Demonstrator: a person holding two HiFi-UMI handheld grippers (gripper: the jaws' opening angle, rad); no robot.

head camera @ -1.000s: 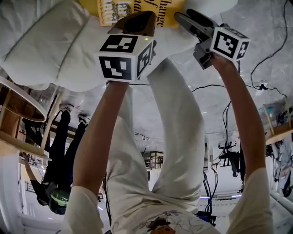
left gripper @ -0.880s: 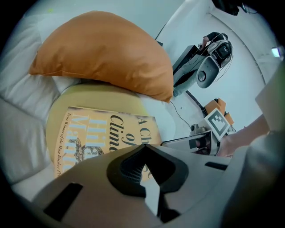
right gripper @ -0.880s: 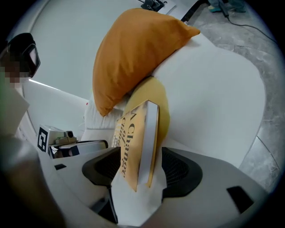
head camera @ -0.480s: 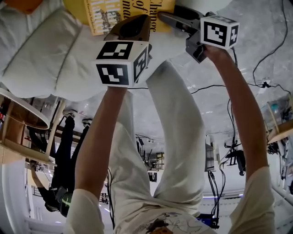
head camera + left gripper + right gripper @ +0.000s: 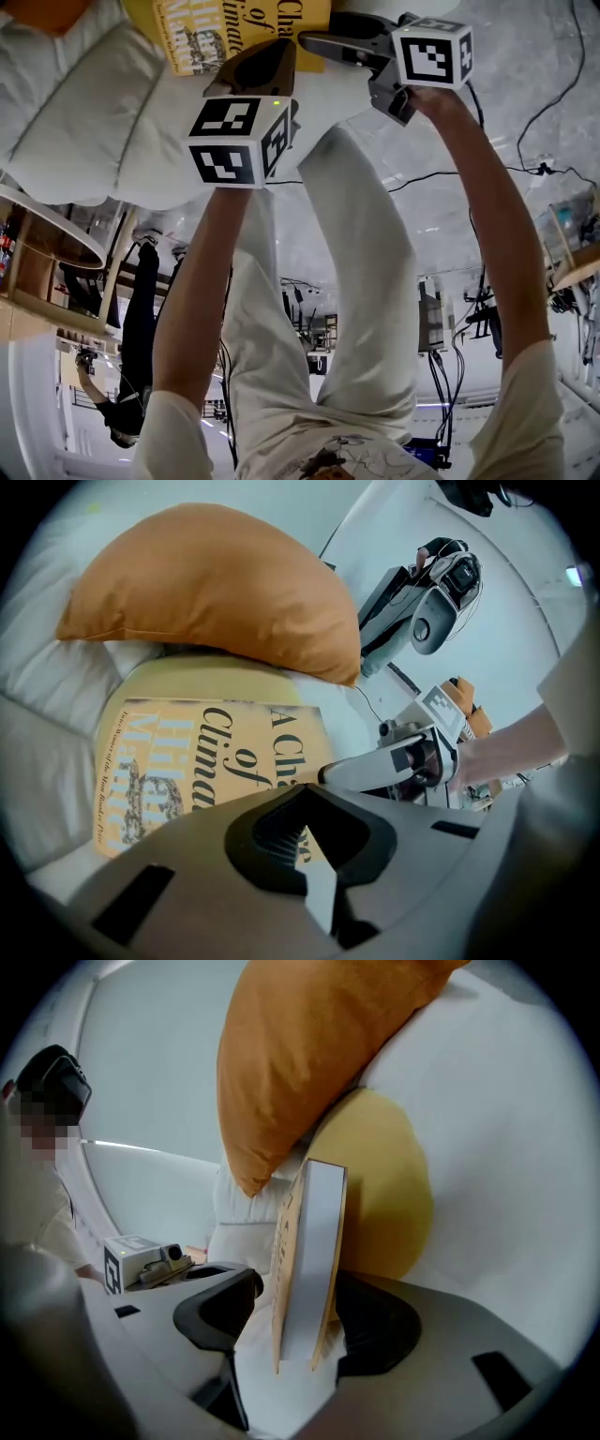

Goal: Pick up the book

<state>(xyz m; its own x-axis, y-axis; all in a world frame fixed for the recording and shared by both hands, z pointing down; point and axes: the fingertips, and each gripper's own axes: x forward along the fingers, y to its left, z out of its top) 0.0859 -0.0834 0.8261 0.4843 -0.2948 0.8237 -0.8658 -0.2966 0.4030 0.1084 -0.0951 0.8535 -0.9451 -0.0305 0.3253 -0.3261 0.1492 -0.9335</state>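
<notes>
Hardcover book (image 5: 309, 1251) – stiff, likely heavy, slick jacket. Right gripper (image 5: 298, 1321) wide, straddling its page edge – grip deep, it may pivot. Left gripper (image 5: 305, 832) closed, empty.

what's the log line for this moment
phase: pre-grasp | right hand-held gripper: jaws apart, astride book edge | left hand-held gripper: nearly shut, empty, over the book

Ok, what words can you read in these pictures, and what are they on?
"A Cha", "of", "Clima": big black title on the yellow book cover; the rest is covered.
"Hil", "Ma": pale blue letters on the same cover, cut off.
Small line along the cover's edge: too small to read.
Marker cubes: only black and white squares, no words.
</notes>
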